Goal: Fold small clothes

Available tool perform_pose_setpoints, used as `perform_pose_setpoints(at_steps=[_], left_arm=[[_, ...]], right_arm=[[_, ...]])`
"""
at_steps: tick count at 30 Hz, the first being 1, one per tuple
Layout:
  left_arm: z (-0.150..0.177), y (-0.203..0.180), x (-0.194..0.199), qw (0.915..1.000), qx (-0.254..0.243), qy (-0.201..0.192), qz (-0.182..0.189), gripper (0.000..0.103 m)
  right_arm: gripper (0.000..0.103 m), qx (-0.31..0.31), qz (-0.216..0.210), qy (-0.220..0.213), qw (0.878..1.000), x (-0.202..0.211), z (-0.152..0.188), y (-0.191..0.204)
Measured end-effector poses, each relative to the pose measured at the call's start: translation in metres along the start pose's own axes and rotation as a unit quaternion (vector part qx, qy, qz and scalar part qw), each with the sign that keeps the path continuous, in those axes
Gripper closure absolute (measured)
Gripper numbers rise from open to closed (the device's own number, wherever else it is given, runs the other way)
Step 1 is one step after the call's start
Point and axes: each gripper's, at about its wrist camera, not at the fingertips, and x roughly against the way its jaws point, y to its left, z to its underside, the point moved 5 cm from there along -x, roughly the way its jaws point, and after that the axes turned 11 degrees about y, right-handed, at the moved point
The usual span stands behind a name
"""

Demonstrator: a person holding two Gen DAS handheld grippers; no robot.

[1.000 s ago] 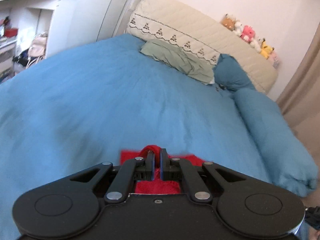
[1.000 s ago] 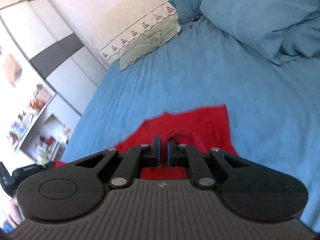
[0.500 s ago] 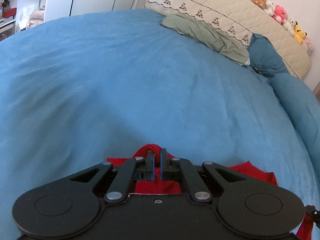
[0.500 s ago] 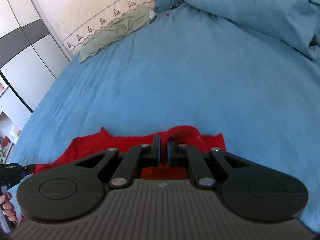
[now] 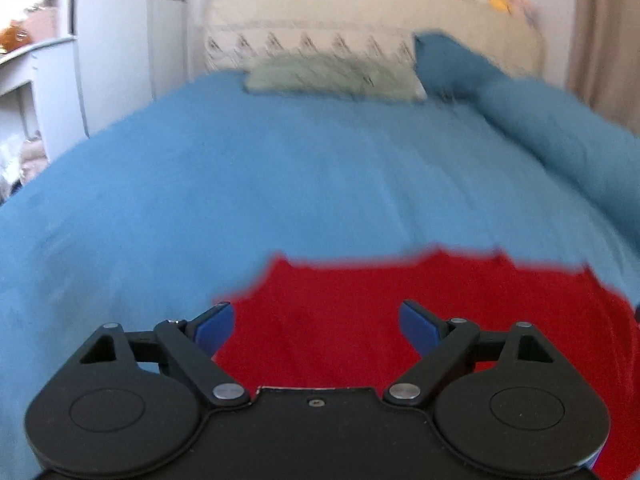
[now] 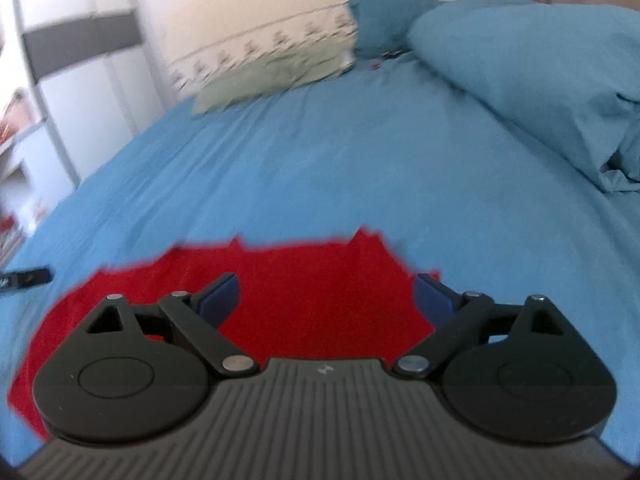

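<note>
Left gripper (image 5: 316,322) seen with jaws spread wide, nothing held between blue pads (image 5: 214,326). Right gripper (image 6: 326,296) likewise spread wide, nothing gripped. Red garment (image 5: 380,308) laid flat on blue bedsheet (image 5: 280,184), directly under and ahead of both grippers. Green pillow (image 5: 332,78) placed near quilted headboard (image 5: 360,16), well apart from garment. Bunched blue duvet (image 6: 540,64) seen along right side of bed. Both views blurred.

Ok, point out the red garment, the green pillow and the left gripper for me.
red garment (image 5: 400,312), left wrist view, middle of the flat cloth.
green pillow (image 6: 276,74), right wrist view, its centre.
left gripper (image 5: 316,326), left wrist view, midway between the open jaws.
</note>
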Motion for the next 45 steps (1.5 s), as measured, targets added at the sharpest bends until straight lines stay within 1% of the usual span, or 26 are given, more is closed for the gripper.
perform_pose_setpoints(at_steps=[3, 5, 8, 9, 11, 13, 15, 19, 21, 22, 23, 24, 25, 27, 28, 31, 34, 36, 37, 38, 40, 41, 42, 44, 45], left_arm=[[0.026, -0.010, -0.004, 0.9993, -0.021, 0.031, 0.001, 0.009], [0.042, -0.014, -0.009, 0.9981, -0.037, 0.050, 0.008, 0.008], [0.064, -0.015, -0.019, 0.9960, -0.048, 0.075, -0.012, 0.001], [0.065, -0.019, -0.021, 0.9960, -0.055, 0.068, -0.016, 0.000], [0.073, -0.019, -0.016, 0.9964, -0.063, 0.052, -0.021, 0.000], [0.079, -0.015, -0.015, 0.9963, -0.063, 0.056, -0.017, 0.000], [0.076, -0.012, -0.016, 0.9963, -0.052, 0.068, -0.006, 0.000], [0.051, -0.018, -0.025, 0.9937, -0.058, 0.096, -0.003, 0.000], [0.049, -0.019, -0.025, 0.9919, -0.068, 0.108, -0.003, 0.000], [0.046, -0.020, -0.026, 0.9906, -0.072, 0.117, -0.003, 0.000], [0.044, -0.022, -0.024, 0.9879, -0.081, 0.132, -0.005, 0.000], [0.041, -0.023, -0.021, 0.9855, -0.085, 0.146, -0.012, 0.000], [0.040, -0.023, -0.017, 0.9849, -0.081, 0.151, -0.023, 0.000], [0.039, -0.028, 0.001, 0.9858, -0.079, 0.141, -0.047, 0.000], [0.039, -0.035, 0.012, 0.9863, -0.085, 0.133, -0.049, 0.000], [0.045, -0.062, 0.038, 0.9846, -0.104, 0.134, -0.042, 0.000], [0.054, -0.098, 0.067, 0.9841, -0.138, 0.112, -0.001, 0.000], [0.061, -0.116, 0.077, 0.9833, -0.151, 0.102, 0.001, 0.000], [0.063, -0.122, 0.078, 0.9828, -0.151, 0.106, 0.000, 0.000], [0.067, -0.128, 0.077, 0.9821, -0.149, 0.115, 0.009, 0.000], [0.073, -0.134, 0.069, 0.9797, -0.139, 0.138, 0.044, 0.000], [0.074, -0.134, 0.064, 0.9793, -0.130, 0.146, 0.054, 0.000], [0.076, -0.135, 0.061, 0.9793, -0.124, 0.150, 0.054, 0.000], [0.076, -0.134, 0.052, 0.9801, -0.119, 0.152, 0.046, 0.000], [0.076, -0.135, 0.052, 0.9807, -0.116, 0.151, 0.045, 0.000]], right_arm=[[0.000, 0.016, -0.014, 0.034, 0.999, 0.002, 0.020, 0.017], [0.000, 0.018, -0.022, 0.047, 0.998, 0.002, 0.030, 0.023], [0.000, 0.023, -0.014, 0.057, 0.998, -0.003, 0.044, 0.023], [0.000, 0.016, -0.010, 0.065, 0.998, -0.007, 0.047, 0.021], [0.000, -0.014, -0.015, 0.081, 0.997, -0.016, 0.052, 0.015], [0.000, -0.042, -0.022, 0.085, 0.995, -0.018, 0.061, 0.005], [0.000, -0.048, -0.029, 0.079, 0.995, -0.020, 0.062, 0.002], [0.000, -0.034, -0.029, 0.080, 0.996, -0.017, 0.061, 0.004], [0.000, -0.039, -0.050, 0.081, 0.995, -0.007, 0.059, 0.005], [0.000, -0.047, -0.061, 0.081, 0.994, 0.001, 0.059, 0.006], [0.000, -0.052, -0.062, 0.081, 0.993, 0.010, 0.058, 0.007], [0.000, -0.058, -0.057, 0.080, 0.994, 0.021, 0.057, 0.009], [0.000, -0.059, -0.055, 0.078, 0.994, 0.031, 0.057, 0.012], [0.000, -0.055, -0.046, 0.074, 0.995, 0.058, 0.060, 0.019], [0.000, -0.049, -0.037, 0.074, 0.995, 0.070, 0.063, 0.022], [0.000, -0.035, -0.006, 0.076, 0.996, 0.100, 0.074, 0.029], [0.000, -0.041, 0.019, 0.078, 0.996, 0.119, 0.091, 0.030], [0.000, -0.049, 0.021, 0.082, 0.995, 0.124, 0.106, 0.030], [0.000, -0.057, 0.022, 0.084, 0.995, 0.123, 0.114, 0.029], [0.000, -0.070, 0.024, 0.087, 0.993, 0.121, 0.123, 0.027], [0.000, -0.098, 0.022, 0.086, 0.991, 0.117, 0.139, 0.022], [0.000, -0.110, 0.028, 0.078, 0.990, 0.115, 0.147, 0.020], [0.000, -0.117, 0.035, 0.067, 0.990, 0.113, 0.152, 0.020], [0.000, -0.133, 0.033, 0.051, 0.989, 0.107, 0.162, 0.019], [0.004, -0.143, 0.027, 0.043, 0.988, 0.103, 0.164, 0.018]])
